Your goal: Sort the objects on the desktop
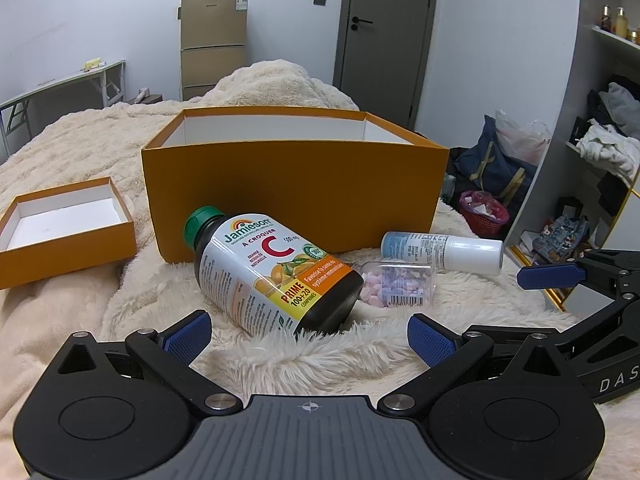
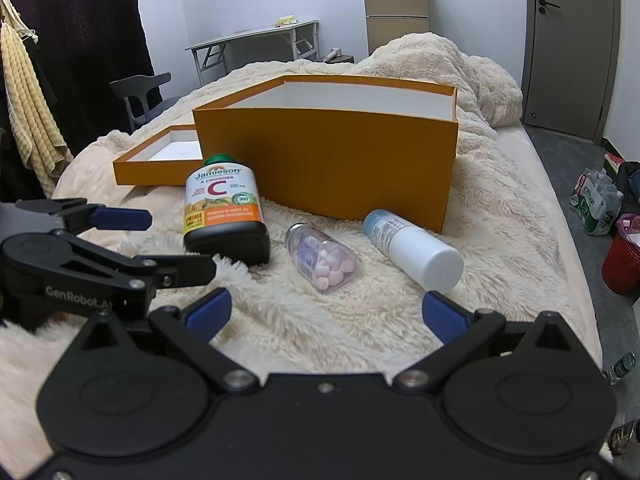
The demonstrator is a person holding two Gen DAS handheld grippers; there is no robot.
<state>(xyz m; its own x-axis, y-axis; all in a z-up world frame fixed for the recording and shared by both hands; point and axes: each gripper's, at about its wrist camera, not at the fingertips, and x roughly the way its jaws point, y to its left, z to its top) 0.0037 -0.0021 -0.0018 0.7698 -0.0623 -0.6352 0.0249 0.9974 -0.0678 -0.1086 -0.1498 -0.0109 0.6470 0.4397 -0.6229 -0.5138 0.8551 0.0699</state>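
Both grippers are empty with jaws spread wide: the left gripper point(image 1: 309, 334) faces the vitamin bottle point(image 1: 272, 272), lying on the blanket point(image 1: 280, 360) against the orange box point(image 1: 296, 196). The right gripper point(image 2: 326, 312) faces the clear pill bottle point(image 2: 322, 258). Each should close across the bottle's width, then lift clear of the box wall.

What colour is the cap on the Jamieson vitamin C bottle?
Green. The cap of the Jamieson bottle shows best in the left wrist view.
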